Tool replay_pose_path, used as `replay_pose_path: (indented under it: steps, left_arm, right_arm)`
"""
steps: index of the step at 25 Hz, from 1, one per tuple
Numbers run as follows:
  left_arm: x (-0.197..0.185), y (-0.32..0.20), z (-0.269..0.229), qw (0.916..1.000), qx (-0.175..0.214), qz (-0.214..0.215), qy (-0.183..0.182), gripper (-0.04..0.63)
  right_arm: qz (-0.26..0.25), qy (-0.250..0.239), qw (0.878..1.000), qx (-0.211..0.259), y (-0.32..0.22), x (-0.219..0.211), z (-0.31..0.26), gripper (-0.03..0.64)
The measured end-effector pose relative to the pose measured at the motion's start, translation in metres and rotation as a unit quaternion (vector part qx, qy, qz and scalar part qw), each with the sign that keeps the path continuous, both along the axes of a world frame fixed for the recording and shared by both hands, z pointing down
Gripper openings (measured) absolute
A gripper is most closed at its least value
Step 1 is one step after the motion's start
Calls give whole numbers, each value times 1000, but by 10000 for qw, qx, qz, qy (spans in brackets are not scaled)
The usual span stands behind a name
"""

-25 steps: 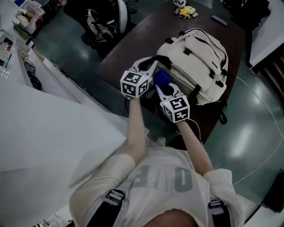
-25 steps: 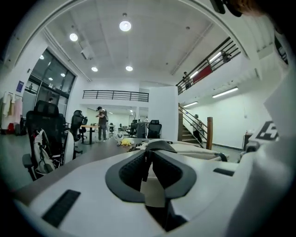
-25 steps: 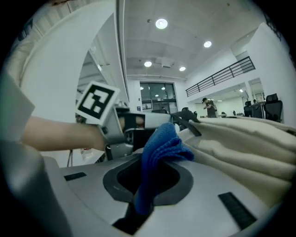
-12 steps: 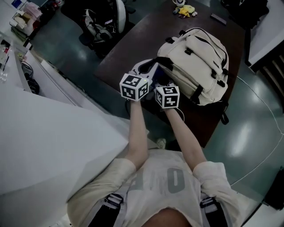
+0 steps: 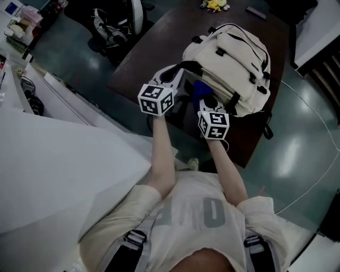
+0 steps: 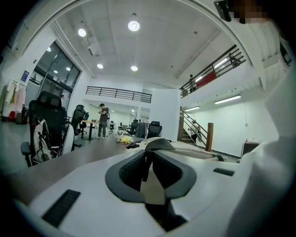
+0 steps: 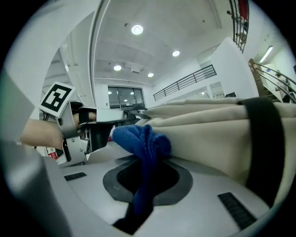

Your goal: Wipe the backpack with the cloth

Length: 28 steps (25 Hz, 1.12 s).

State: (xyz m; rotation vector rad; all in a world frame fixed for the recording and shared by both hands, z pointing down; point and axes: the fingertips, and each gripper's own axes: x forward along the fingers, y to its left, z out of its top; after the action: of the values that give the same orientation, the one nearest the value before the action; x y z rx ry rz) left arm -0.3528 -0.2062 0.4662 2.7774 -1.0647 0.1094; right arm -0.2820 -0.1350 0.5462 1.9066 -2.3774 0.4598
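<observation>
A cream backpack [image 5: 234,61] with black straps lies on the dark table [image 5: 141,58]. My left gripper [image 5: 177,74] is at the bag's near left end, shut on a thin black strap [image 6: 147,163] that runs between its pads. In the left gripper view the left gripper [image 6: 149,155] looks along the bag's top. My right gripper [image 5: 202,95] is shut on a blue cloth [image 5: 200,88], and the bunched blue cloth [image 7: 141,138] presses against the backpack's [image 7: 217,134] near side. In the right gripper view the right gripper [image 7: 147,159] has the left gripper [image 7: 88,129] just to its left.
A yellow toy [image 5: 213,5] and a small dark object [image 5: 256,11] lie at the table's far end. An office chair [image 5: 114,26] stands left of the table. A thin cable [image 5: 313,127] runs over the floor at the right. White desks [image 5: 48,138] fill the left side.
The right gripper with the cloth swung left beside the left gripper, then came back right and lower along the backpack's near side. The left gripper kept its hold on the strap.
</observation>
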Motion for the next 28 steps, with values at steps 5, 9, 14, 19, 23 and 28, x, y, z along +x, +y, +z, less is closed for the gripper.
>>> replay_pose_path:
  steps: [5,9,14,19,23,28]
  left_arm:
    - [-2,2,-1,10000,15,-8,49,46]
    - [-1,1,-4,9999,32,5,106,46]
    - [-2,5,-4,9999,67,-61,93,46]
    - [-2,7,1,9999,17,-66,101,46]
    - [-2,8,3,9999,2,-85,120,46]
    - [3,10,3,9996,10,-103,246,46]
  right_arm:
    - [220,104,9997,43,22,25,-3,38]
    - [353,273,9990,63,34,44,-8,38]
    - [419,697,9967,-6,51,68,-13,38]
    - [563,824,9950,-55,65,92,-15,38]
    - [729,913,9930,-182,78,113,-8,38]
    - [807,1028,9907,-381,93,130,4,38]
